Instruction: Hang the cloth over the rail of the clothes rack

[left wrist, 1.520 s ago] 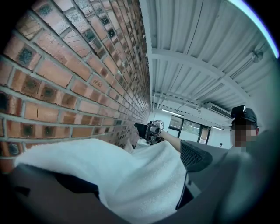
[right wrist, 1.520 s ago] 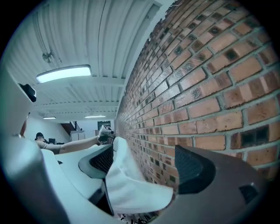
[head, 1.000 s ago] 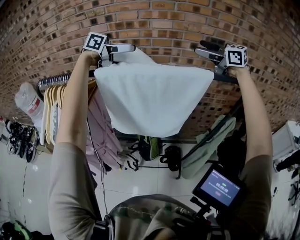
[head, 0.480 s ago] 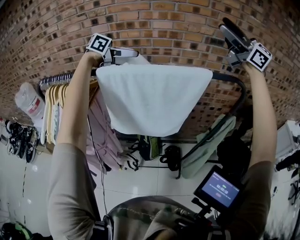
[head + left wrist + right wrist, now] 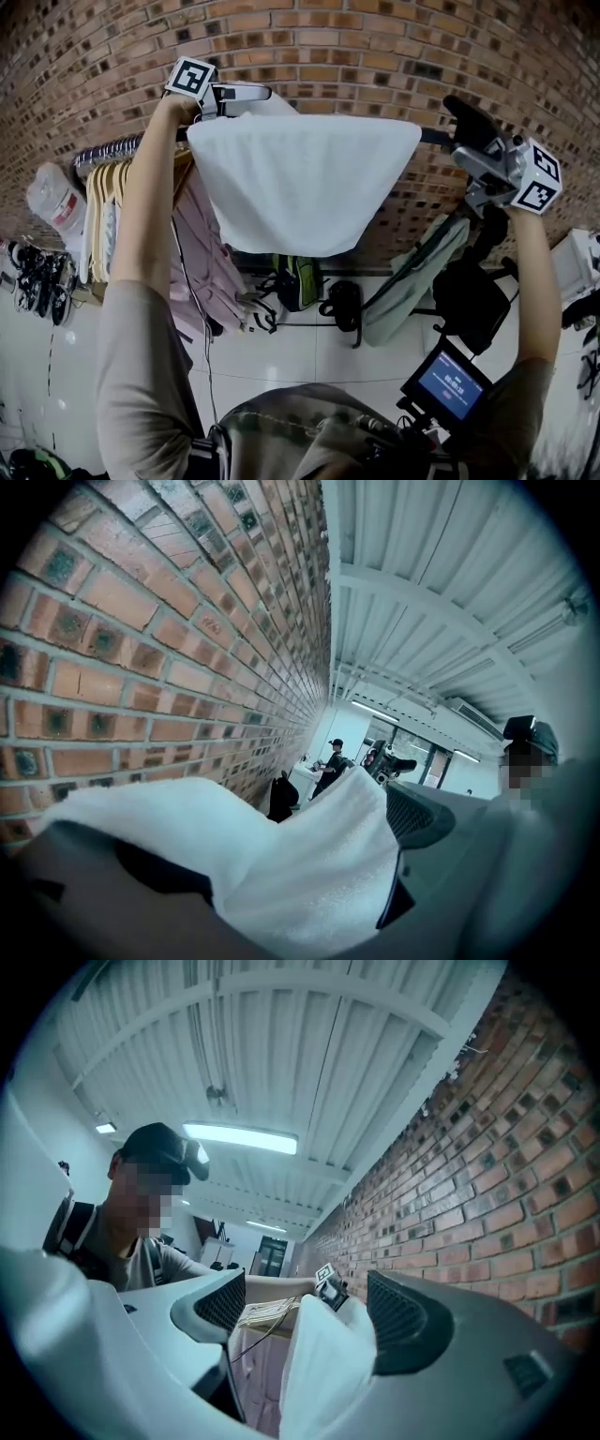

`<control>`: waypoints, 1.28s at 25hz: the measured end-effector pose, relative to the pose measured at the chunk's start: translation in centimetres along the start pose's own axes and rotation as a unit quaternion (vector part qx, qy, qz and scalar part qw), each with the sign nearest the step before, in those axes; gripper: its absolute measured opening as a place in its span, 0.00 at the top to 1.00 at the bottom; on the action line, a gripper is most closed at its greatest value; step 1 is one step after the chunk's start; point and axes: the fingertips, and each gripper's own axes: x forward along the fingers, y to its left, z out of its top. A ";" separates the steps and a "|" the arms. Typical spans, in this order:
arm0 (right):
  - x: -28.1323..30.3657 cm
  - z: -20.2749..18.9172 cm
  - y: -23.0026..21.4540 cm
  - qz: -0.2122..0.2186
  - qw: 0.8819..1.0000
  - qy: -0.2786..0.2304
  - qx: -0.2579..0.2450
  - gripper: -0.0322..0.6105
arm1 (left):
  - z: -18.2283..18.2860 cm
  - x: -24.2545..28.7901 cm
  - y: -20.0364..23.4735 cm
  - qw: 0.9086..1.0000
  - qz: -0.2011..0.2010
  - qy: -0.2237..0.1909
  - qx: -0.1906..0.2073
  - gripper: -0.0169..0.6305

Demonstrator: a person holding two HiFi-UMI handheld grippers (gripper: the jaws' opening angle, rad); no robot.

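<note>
Over the rail (image 5: 436, 137), the cloth (image 5: 300, 187) is pinched by the left hand-held gripper (image 5: 261, 94) (right hand-held gripper (image 5: 454, 128) gapes empty); a gentle release is advised.

The cloth (image 5: 305, 183) hangs draped over the dark rail (image 5: 434, 137), with the brick wall (image 5: 375, 47) behind it. My left gripper (image 5: 251, 92) touches the cloth's upper left corner. My right gripper (image 5: 466, 136) is just right of the cloth, apart from it, jaws spread. Wooden hangers (image 5: 111, 187) hang left of the cloth.
</note>
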 end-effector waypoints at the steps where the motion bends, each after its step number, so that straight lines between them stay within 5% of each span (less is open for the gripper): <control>1: -0.2 -1.3 1.0 0.005 1.000 0.006 0.006 0.31 | -0.1 -0.1 -0.1 1.000 0.002 -0.001 0.004 0.04; 3: -0.9 -3.5 2.7 0.013 1.000 0.016 0.013 0.32 | -0.1 -0.3 -0.2 1.000 0.010 -0.004 0.011 0.04; 5: -1.8 -5.7 3.4 0.012 0.999 0.026 0.026 0.54 | 0.2 -0.3 -0.3 1.000 0.012 -0.007 0.017 0.04; 14: -2.7 -13.2 -3.6 -0.065 0.987 0.047 0.138 0.54 | 0.0 -0.2 -0.3 1.000 0.006 0.000 0.017 0.04; 19: -1.1 -13.2 -5.1 -0.045 0.980 0.034 0.188 0.55 | 0.2 0.0 -0.1 1.000 0.018 -0.003 0.020 0.04; 23: 0.5 -12.4 -4.5 -0.019 0.985 0.038 0.165 0.90 | 0.0 -0.1 -0.2 1.000 0.015 0.001 0.012 0.04; 32: -0.9 -11.7 -4.0 -0.009 0.985 0.046 0.164 0.93 | 0.4 -1.3 0.8 1.000 0.023 -0.016 -0.009 0.04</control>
